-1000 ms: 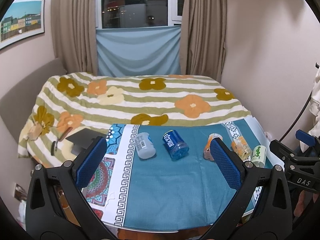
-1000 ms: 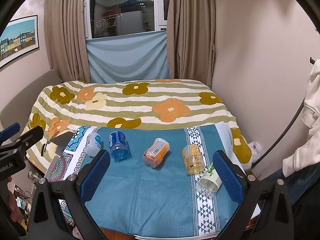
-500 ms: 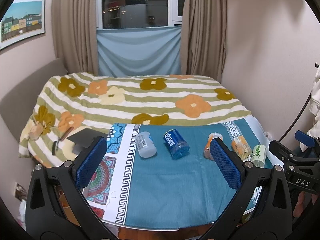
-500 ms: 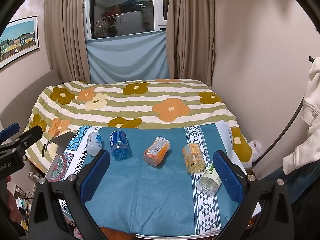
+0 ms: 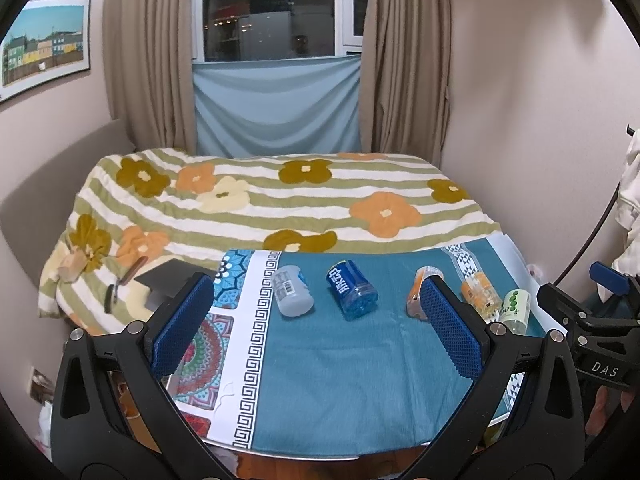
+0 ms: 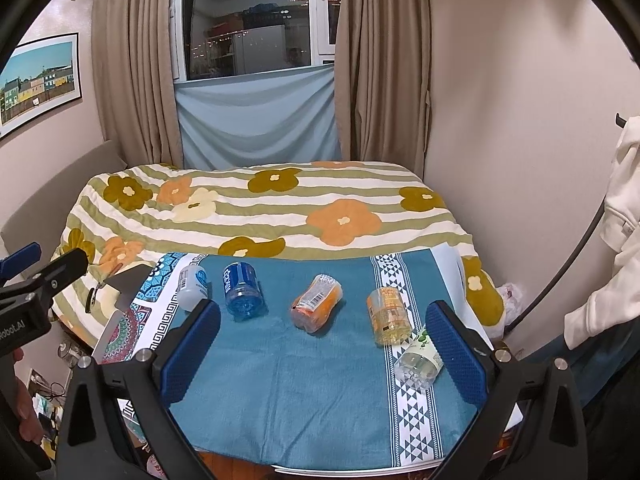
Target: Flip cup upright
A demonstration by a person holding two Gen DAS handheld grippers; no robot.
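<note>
Several plastic cups lie on their sides in a row on a teal cloth (image 6: 312,380): a white one (image 6: 192,286) (image 5: 293,290), a blue one (image 6: 243,293) (image 5: 352,290), an orange one (image 6: 317,306) (image 5: 418,294), a yellow-orange one (image 6: 388,315) (image 5: 480,296) and a clear green-dotted one (image 6: 418,358) (image 5: 516,309). My left gripper (image 5: 316,324) is open and empty, above the cloth's near left part. My right gripper (image 6: 324,350) is open and empty, above the near middle.
The cloth covers a small table whose front edge (image 6: 360,470) is close to me. Behind it is a bed with a flowered striped blanket (image 6: 260,208). A dark tablet (image 5: 168,280) lies on the bed at left. A wall is at right.
Both grippers have risen and tilted slightly, so the scene sits a little lower in view. The cups have not moved. Both grippers stay open.
</note>
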